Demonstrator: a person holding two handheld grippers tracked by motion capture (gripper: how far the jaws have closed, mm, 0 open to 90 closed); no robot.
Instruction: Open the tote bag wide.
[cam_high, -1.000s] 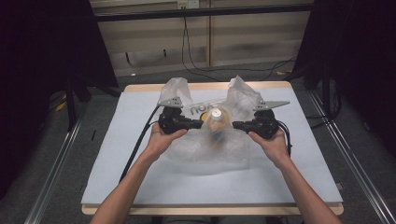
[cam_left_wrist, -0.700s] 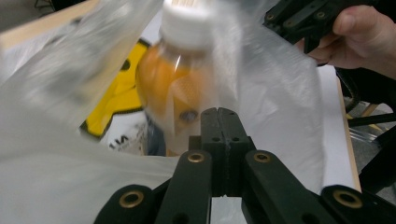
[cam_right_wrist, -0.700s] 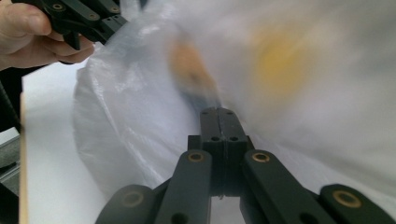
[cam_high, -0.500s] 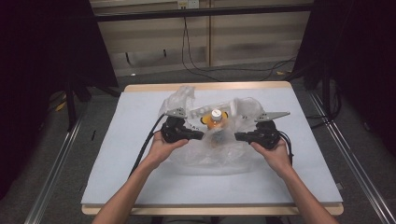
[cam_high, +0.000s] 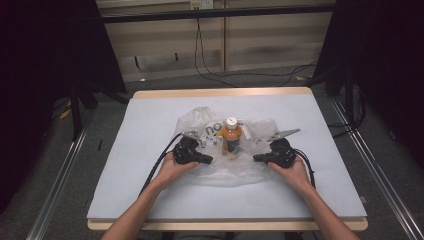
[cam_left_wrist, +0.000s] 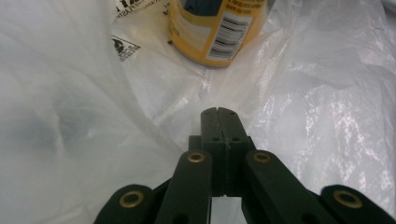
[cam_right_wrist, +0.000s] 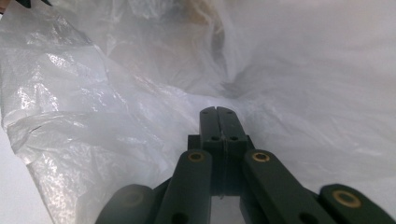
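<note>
An orange bottle with a white cap stands upright inside a crumpled clear plastic bag at the middle of the white table. My left gripper lies low at the bag's left side, its jaws shut with a fold of the film pinched at the tips. At the bag's right side, my right gripper is shut on the film too. The left gripper view has the bottle's yellow label and barcode just beyond the closed left gripper, with bag film all round. In the right gripper view, wrinkled bag film surrounds the closed right gripper.
Bare white tabletop extends on every side of the bag, with a wooden edge at the back. Black cables trail from both grippers toward the person. Dark stands and floor cables lie beyond the table.
Both grippers have come down and toward the person, lowering the bag's raised sides. The bag now lies flatter, and the bottle stands exposed with its cap clear of the film.
</note>
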